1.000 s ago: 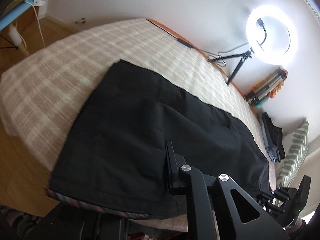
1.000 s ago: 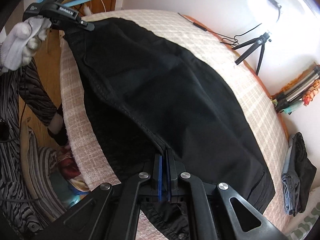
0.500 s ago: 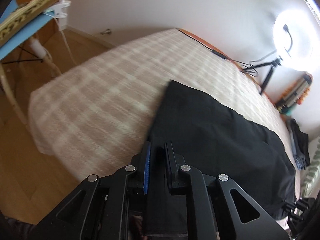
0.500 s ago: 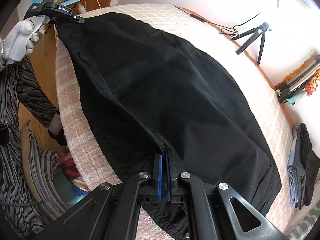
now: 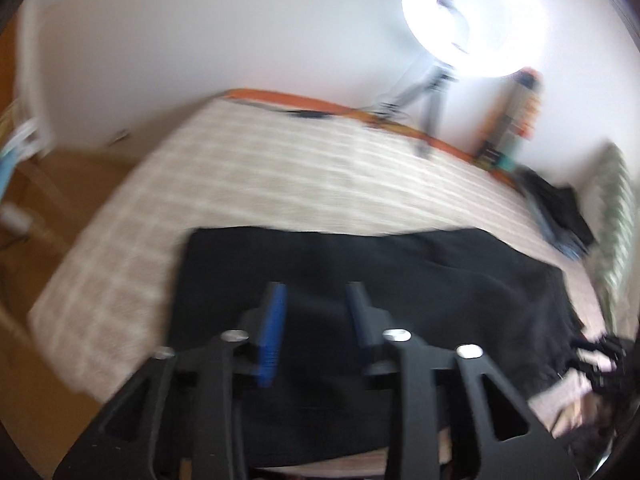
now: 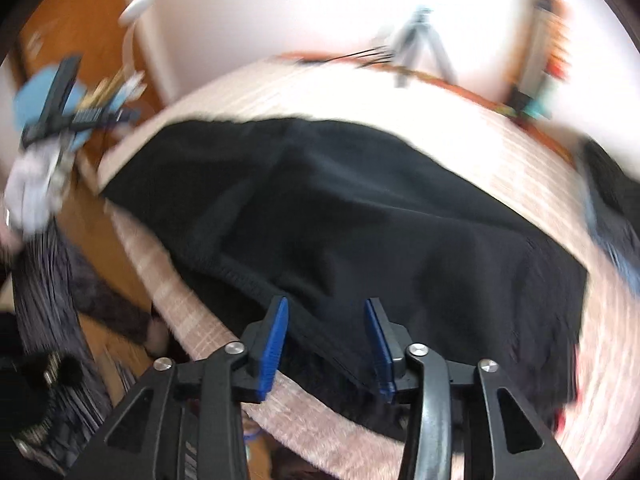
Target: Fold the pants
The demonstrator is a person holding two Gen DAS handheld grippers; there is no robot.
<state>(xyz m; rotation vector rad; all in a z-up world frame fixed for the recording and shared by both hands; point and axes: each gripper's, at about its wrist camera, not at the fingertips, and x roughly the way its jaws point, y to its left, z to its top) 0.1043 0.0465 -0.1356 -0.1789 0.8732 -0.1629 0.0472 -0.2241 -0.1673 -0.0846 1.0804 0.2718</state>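
Note:
Black pants (image 5: 400, 280) lie spread on the checked beige bed cover (image 5: 280, 176); they also show in the right wrist view (image 6: 360, 208). My left gripper (image 5: 316, 300) is open and empty, just above the near left part of the pants. My right gripper (image 6: 326, 316) is open and empty, over the gathered waistband (image 6: 240, 276) at the bed's near edge. The left gripper also appears at the far left of the right wrist view (image 6: 72, 120), held by a gloved hand. Both views are motion blurred.
A lit ring light (image 5: 472, 20) on a tripod stands at the far wall. Folded dark clothes (image 5: 560, 208) lie at the bed's right end beside a striped pillow (image 5: 616, 216). Wooden floor (image 5: 48, 184) lies to the left.
Both grippers have let go of the pants and opened. The pants now lie flat on the bed. Both views swung quickly, hence the blur.

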